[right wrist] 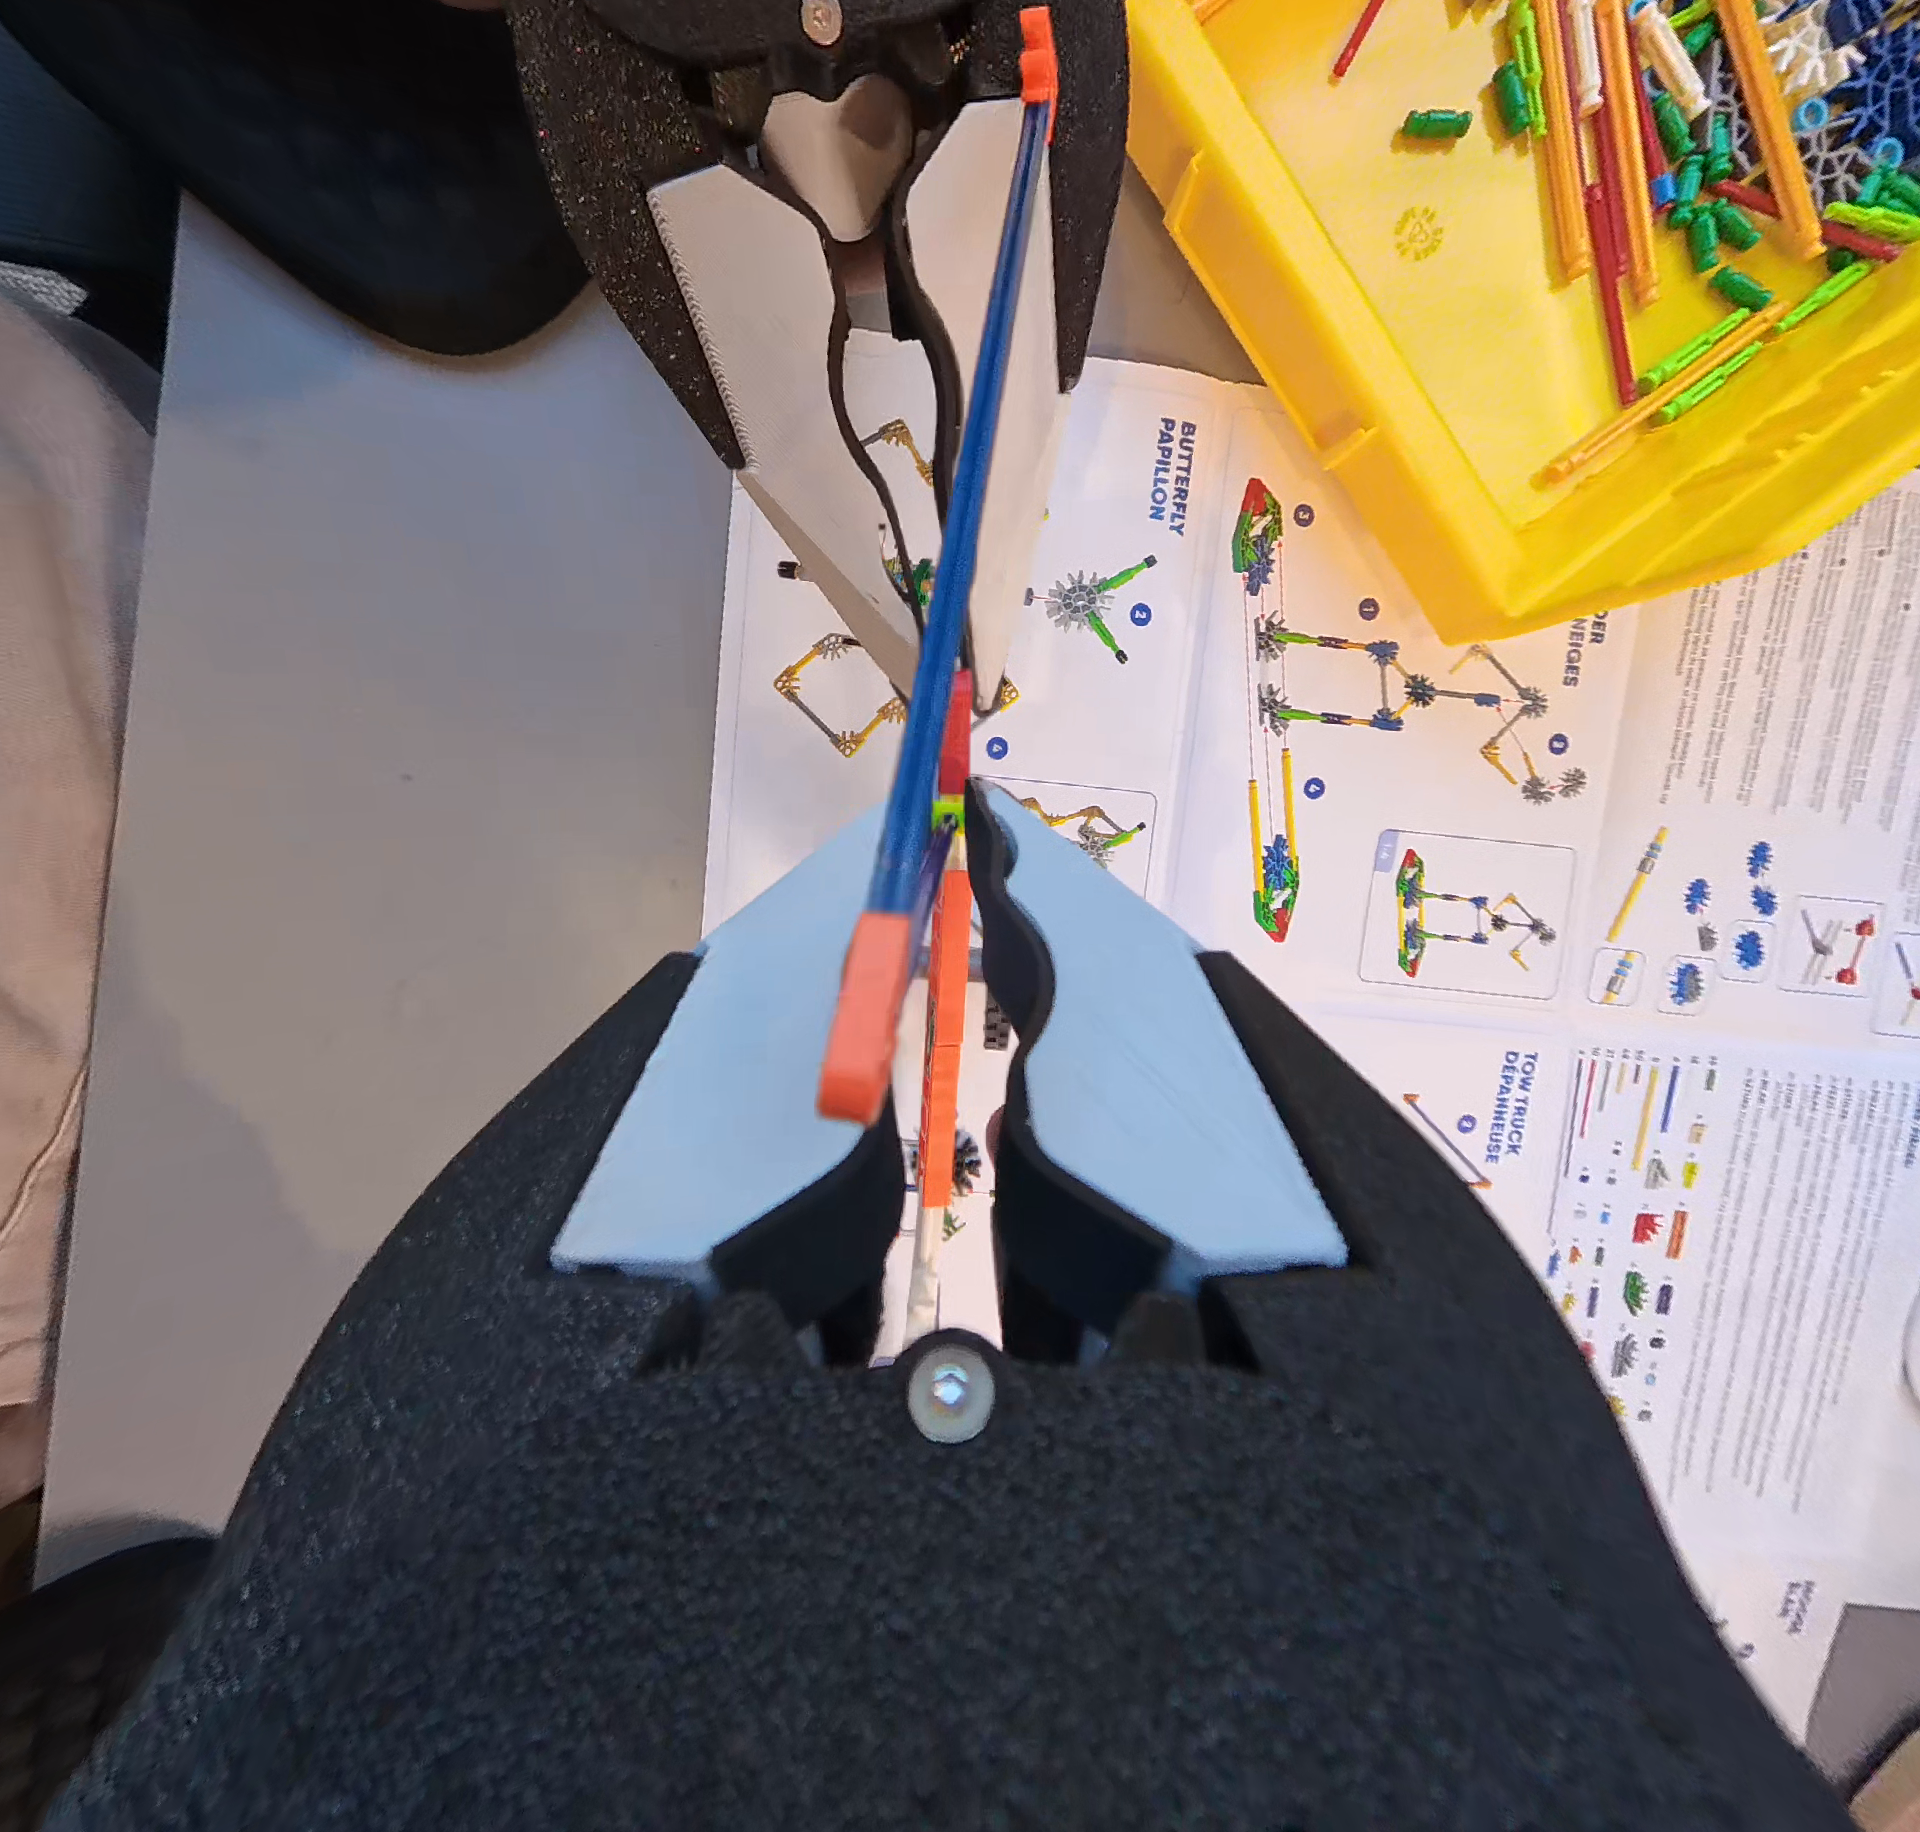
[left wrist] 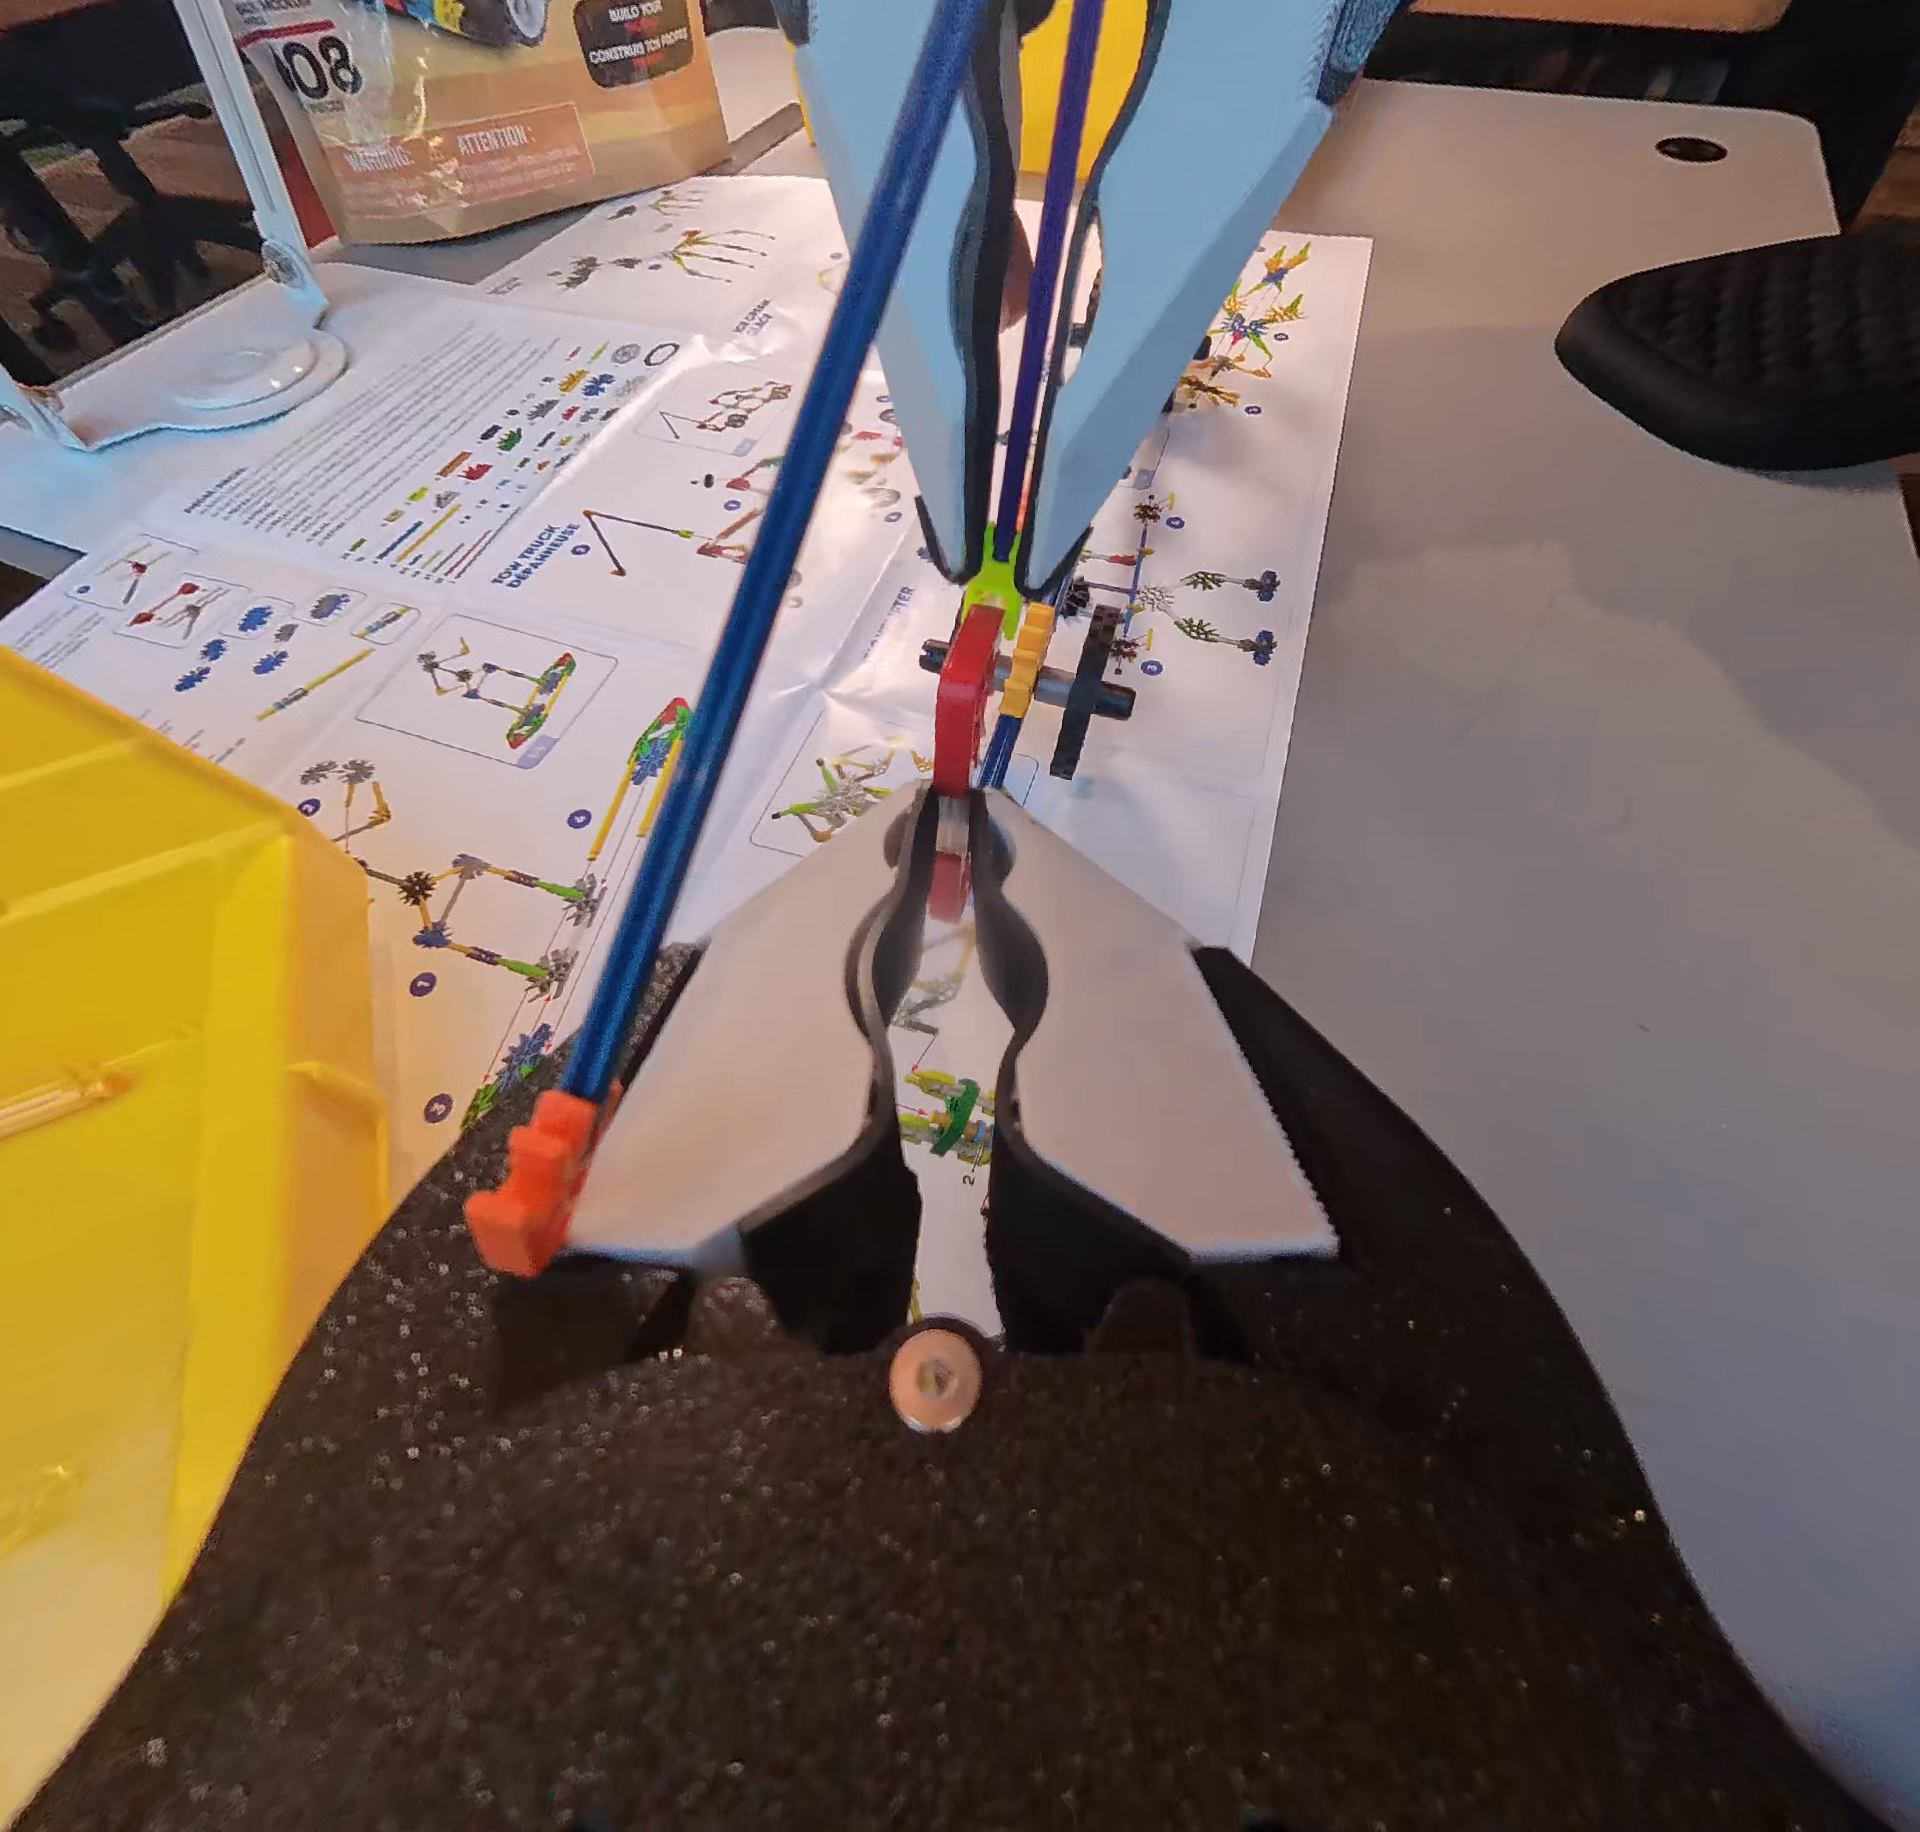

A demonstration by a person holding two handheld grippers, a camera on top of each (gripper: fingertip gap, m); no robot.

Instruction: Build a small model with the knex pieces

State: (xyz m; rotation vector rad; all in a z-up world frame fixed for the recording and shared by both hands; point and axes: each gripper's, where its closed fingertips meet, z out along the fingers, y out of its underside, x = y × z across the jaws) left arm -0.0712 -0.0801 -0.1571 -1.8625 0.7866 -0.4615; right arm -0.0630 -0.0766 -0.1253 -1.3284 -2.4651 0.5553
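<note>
With my left gripper (left wrist: 948, 826) clamped on the red connector (left wrist: 961, 707) and my right gripper (right wrist: 951, 826) pinching the green clip (right wrist: 945, 811) on top of it, both tips nearly meet nose to nose (over the instruction sheet (right wrist: 1455, 1003)); the long blue rod (left wrist: 769, 556) lies along both, orange end (left wrist: 525, 1195) by my left.

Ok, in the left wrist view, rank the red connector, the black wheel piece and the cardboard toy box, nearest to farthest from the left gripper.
1. red connector: clamped at the left gripper tips.
2. black wheel piece: just beyond, slightly right.
3. cardboard toy box: far back, upper left.
</note>
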